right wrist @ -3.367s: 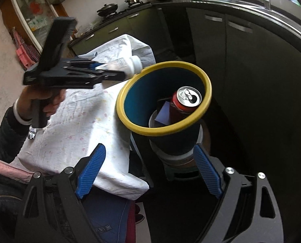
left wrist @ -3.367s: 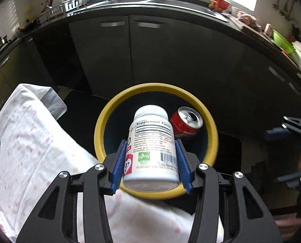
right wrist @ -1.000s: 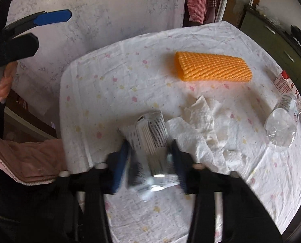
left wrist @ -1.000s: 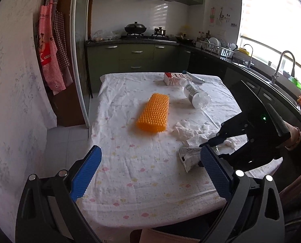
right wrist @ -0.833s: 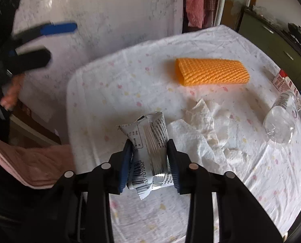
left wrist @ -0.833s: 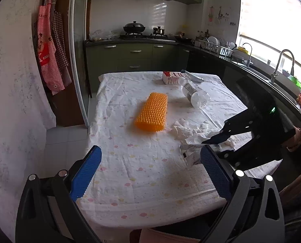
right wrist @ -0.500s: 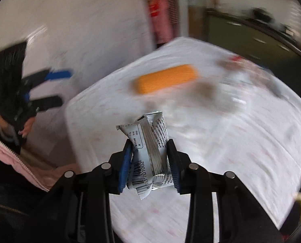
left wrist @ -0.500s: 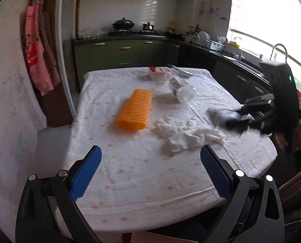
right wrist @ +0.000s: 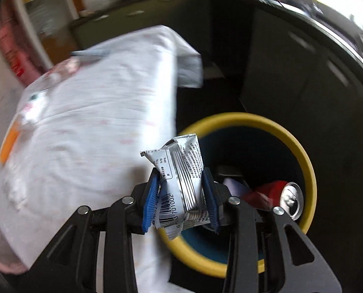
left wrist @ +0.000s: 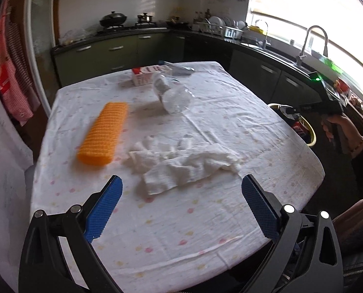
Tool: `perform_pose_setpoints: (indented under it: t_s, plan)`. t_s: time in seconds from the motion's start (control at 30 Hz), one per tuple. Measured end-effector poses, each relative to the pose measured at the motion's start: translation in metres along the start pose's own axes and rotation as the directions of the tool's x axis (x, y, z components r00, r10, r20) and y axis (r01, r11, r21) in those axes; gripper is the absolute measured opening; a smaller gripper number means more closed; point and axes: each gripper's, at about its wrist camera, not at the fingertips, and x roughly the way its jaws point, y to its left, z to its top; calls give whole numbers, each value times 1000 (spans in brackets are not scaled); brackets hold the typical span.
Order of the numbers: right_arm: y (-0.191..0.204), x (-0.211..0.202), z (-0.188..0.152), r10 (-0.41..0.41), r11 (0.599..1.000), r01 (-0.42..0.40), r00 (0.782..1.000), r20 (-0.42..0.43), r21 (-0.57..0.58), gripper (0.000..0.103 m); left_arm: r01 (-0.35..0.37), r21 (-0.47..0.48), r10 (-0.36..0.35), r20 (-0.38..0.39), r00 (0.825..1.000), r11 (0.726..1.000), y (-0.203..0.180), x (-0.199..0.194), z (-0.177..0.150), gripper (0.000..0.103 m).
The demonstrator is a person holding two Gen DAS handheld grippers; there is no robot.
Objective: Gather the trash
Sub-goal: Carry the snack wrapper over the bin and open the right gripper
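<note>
My right gripper [right wrist: 181,193] pinched 1 wrapper [right wrist: 181,183] above the bin [right wrist: 306,161], 1 can [right wrist: 290,199] inside. My left gripper [left wrist: 181,202] gaped wide, empty, just short of 1 tissue [left wrist: 181,163]; beyond lay 1 bottle [left wrist: 171,95].

Only legible text: barcode digits "701002" on silver wrapper [right wrist: 181,183], lower centre of right wrist view, preceded by a partly hidden "63". Rest of wrapper print too small to read. Red-and-white carton [left wrist: 146,73], upper centre of left wrist view, has lettering but blurred. Nothing else readable.
</note>
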Motion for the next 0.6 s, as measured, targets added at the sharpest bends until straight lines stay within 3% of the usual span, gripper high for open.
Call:
perform_pose_setpoints:
  t_s: [0.03,0.1,0.23,0.6]
  plan:
    - [-9,6,1,-13,1000,13,1000,-2,23,35,4,8,-4,-7,1000,1000,-4,3,2,97]
    - [-23,12,3,-27,997,26,1000,6,71,52,15,24,-14,-17,1000,1000,-10,10,6,97]
    - [-29,8,-3,-3,990,-2,999,32,141,52,38,56,-36,-26,999,998,-19,18,10,97]
    - [9,-23,-33,96,989,-102,994,57,109,59,110,233,-96,-72,993,966,-18,58,31,97]
